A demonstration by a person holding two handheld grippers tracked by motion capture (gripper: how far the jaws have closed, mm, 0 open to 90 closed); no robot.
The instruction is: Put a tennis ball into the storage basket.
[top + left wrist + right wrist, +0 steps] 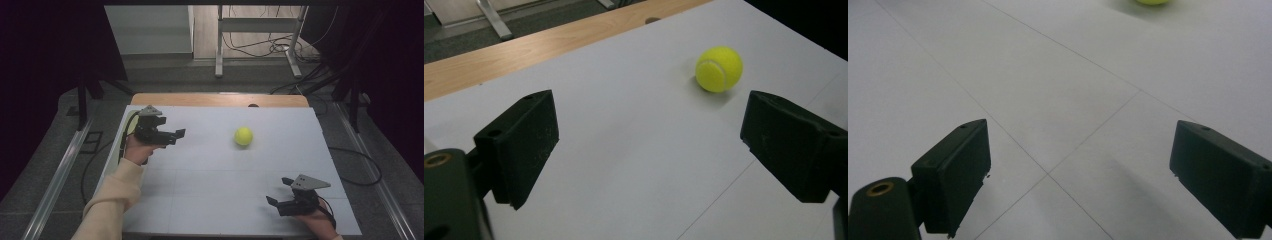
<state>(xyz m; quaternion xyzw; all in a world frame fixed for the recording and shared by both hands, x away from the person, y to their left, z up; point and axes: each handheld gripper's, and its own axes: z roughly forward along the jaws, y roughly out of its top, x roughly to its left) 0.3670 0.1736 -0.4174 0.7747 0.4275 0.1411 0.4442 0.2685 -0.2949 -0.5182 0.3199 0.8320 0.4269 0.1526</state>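
High view: unlabelled yellow tennis ball (243, 136)

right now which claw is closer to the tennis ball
The left claw, at the table's far left: its open jaws point at the tennis ball level with it. The right claw sits near the front edge.

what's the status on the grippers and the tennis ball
Left gripper open, aimed at the tennis ball, not touching. Right gripper open, near table edge, nothing between jaws. Ball sits alone on the white table, path clear.
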